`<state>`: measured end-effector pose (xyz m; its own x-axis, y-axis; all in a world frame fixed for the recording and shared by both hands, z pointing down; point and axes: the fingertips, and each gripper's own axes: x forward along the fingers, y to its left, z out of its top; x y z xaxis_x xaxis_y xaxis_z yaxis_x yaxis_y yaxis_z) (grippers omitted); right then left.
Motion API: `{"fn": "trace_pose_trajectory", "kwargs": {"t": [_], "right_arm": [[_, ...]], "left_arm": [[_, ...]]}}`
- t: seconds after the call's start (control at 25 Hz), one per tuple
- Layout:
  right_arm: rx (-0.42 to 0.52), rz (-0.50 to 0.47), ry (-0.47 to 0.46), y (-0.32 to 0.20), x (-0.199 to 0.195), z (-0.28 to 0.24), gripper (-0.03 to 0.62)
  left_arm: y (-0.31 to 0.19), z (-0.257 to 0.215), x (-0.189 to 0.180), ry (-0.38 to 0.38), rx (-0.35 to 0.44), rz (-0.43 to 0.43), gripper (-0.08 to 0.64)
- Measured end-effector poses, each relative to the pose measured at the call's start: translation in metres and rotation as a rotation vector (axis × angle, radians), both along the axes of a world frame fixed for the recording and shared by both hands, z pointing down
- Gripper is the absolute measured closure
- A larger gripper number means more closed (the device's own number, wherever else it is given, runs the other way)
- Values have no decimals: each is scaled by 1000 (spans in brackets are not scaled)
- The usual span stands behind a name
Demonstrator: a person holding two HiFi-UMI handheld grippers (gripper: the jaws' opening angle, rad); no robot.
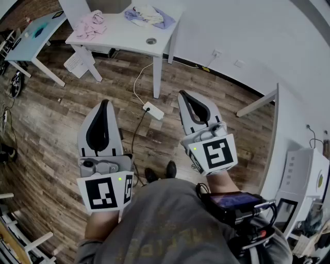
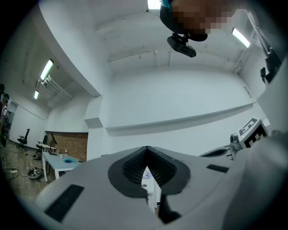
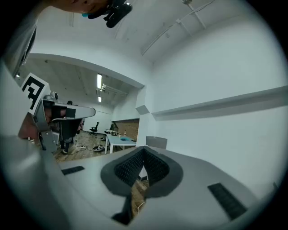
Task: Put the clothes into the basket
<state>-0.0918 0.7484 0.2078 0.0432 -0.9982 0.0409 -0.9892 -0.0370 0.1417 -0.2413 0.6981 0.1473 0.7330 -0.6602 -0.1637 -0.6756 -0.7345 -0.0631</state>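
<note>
Nearest, out before the person's waist, the left gripper (image 1: 105, 103) and right gripper (image 1: 183, 94) both have their jaws pressed together on nothing, as each gripper view confirms; only the head view shows a pink clothes heap (image 1: 88, 26) and a blue-and-white clothes heap (image 1: 148, 15), lying on the white table (image 1: 124, 41), well apart from both grippers; the gripper views meet mostly bare wall (image 2: 180, 103) and ceiling (image 2: 112, 27).

The head view looks steeply down on the brown wood-plank floor (image 1: 51, 134) and a distant white rectangular table (image 1: 124, 36). Both gripper views face roughly level along their own jaws, sharing a far pale-blue table (image 2: 56, 162) (image 3: 118, 141).
</note>
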Motion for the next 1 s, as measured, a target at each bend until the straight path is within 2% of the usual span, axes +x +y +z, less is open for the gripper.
{"fn": "trace_pose_trajectory", "kwargs": {"t": [0.44, 0.68, 1.0], "right_arm": [[6, -1, 10, 0, -20, -1, 584], [-10, 5, 25, -8, -41, 2, 584], [-24, 10, -4, -19, -63, 9, 584]], "left_arm": [[-2, 1, -25, 18, 4, -11, 552], [-11, 6, -53, 33, -8, -25, 552], [-27, 19, -89, 46, -40, -48, 552]]}}
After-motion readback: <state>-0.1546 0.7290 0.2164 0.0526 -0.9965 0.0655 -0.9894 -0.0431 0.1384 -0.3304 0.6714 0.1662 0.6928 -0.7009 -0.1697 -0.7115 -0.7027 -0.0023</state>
